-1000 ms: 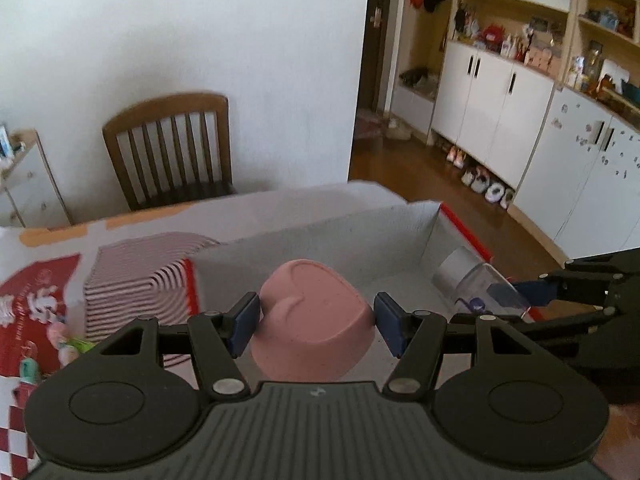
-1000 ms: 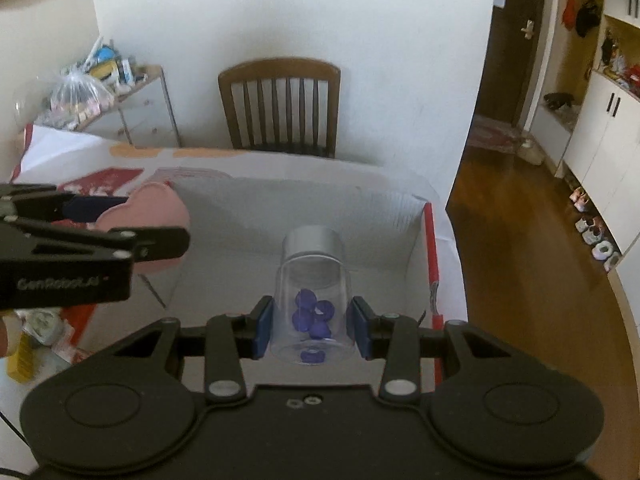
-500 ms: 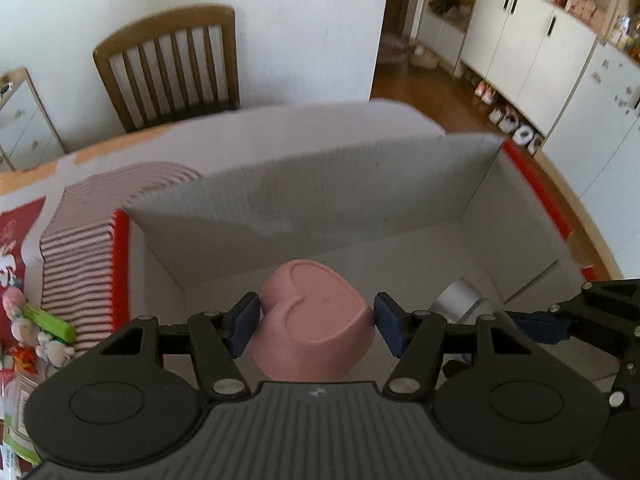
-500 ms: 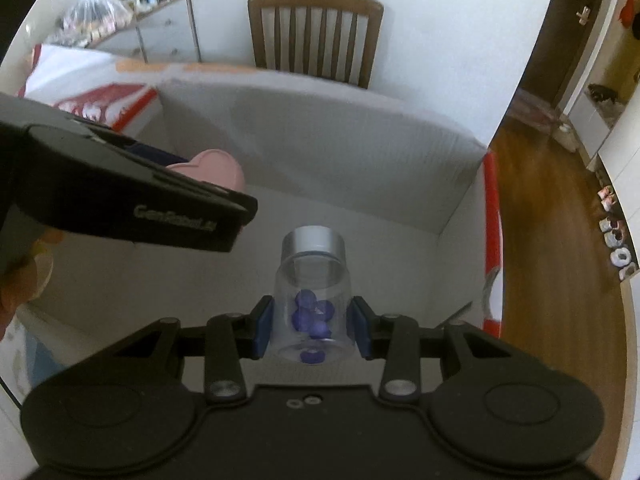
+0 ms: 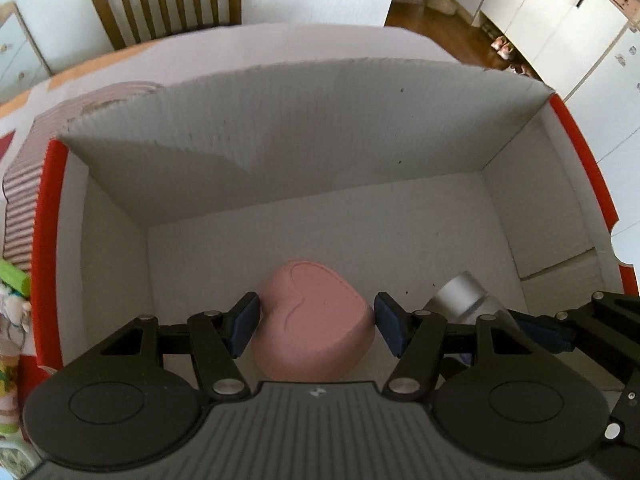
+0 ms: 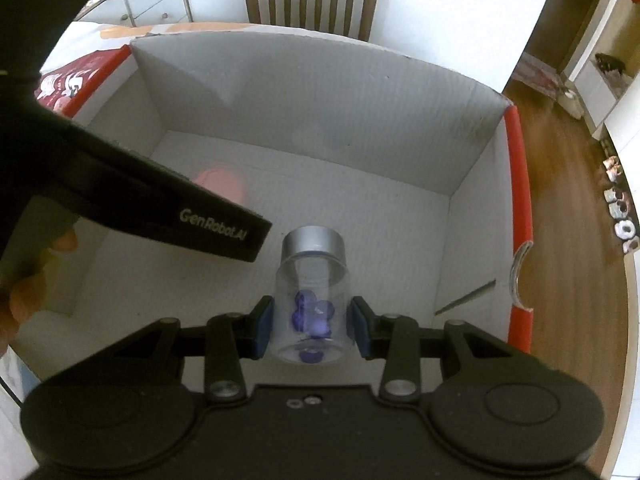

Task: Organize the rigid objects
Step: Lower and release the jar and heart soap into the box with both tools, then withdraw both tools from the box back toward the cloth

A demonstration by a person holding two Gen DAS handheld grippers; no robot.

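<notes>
My left gripper is shut on a pink heart-shaped box and holds it low inside a white cardboard box with red edges. My right gripper is shut on a clear jar with a silver lid and purple pieces inside, also inside the cardboard box. The jar's lid shows right of the heart in the left wrist view. The left gripper's body crosses the right wrist view and hides most of the heart box.
A wooden chair stands behind the table past the cardboard box. Toys and packets lie on the patterned tablecloth left of the box. White cabinets and wood floor are to the right.
Both grippers have moved forward and down into the cardboard box with their objects. The box walls now surround both views.
</notes>
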